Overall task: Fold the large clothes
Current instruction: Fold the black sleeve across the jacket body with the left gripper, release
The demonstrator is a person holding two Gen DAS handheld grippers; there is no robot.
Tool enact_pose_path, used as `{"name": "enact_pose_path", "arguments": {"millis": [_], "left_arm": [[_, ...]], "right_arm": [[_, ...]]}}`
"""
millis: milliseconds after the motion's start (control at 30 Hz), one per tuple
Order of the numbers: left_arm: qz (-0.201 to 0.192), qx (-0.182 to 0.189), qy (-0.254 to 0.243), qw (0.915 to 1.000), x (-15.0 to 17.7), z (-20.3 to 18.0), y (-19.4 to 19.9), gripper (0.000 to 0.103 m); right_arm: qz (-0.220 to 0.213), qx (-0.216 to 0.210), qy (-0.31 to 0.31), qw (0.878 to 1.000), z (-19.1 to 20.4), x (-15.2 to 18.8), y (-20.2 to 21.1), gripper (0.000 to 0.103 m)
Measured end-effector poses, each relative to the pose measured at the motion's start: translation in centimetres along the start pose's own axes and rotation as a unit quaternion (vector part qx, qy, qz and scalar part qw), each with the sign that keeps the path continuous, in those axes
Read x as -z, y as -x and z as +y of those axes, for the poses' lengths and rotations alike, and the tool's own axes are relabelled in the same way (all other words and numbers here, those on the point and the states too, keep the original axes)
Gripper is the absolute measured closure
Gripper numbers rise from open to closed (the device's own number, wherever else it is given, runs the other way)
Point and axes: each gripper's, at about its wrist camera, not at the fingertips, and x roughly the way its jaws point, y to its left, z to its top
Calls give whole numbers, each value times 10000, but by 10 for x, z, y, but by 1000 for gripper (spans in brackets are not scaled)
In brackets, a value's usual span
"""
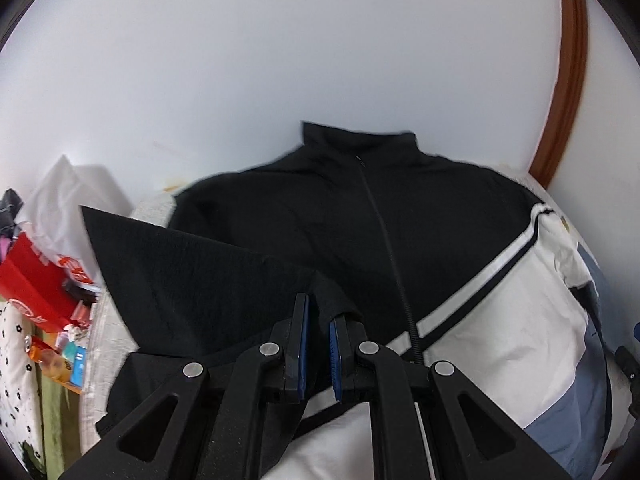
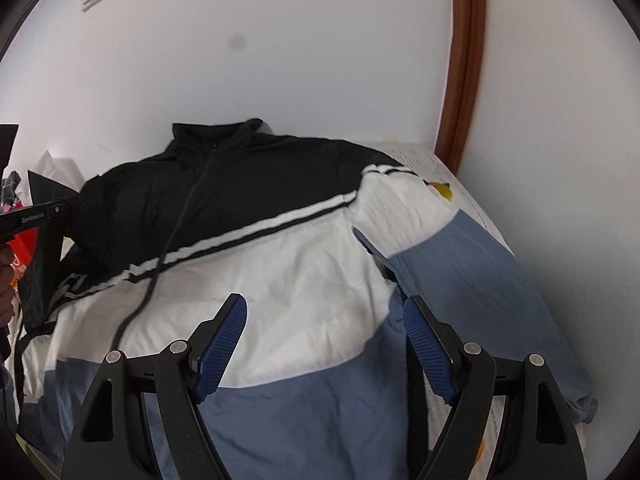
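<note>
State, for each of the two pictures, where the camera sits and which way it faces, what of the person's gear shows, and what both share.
Left wrist: on the left gripper, looking down and forward over the jacket toward the white wall; its fingers pinch black fabric.
Right wrist: on the right gripper, facing the same way; open fingers hover over the jacket's white and blue part, with the left gripper at the left edge.
Shared: jacket, wall, brown door frame.
</note>
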Motion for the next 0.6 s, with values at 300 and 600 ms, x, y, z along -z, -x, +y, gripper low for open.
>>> {"name": "enact_pose_path", "arguments": {"millis": [300,600], "left_arm": [[258,36,-87,9996,8,-21,-19,89],[77,439,-2,9990,28,-5,23,36]], "right_arm": [[74,-12,-17,10000,-12,8,-11,23],[-178,-279,493,9982,31,-10,4,26]]}}
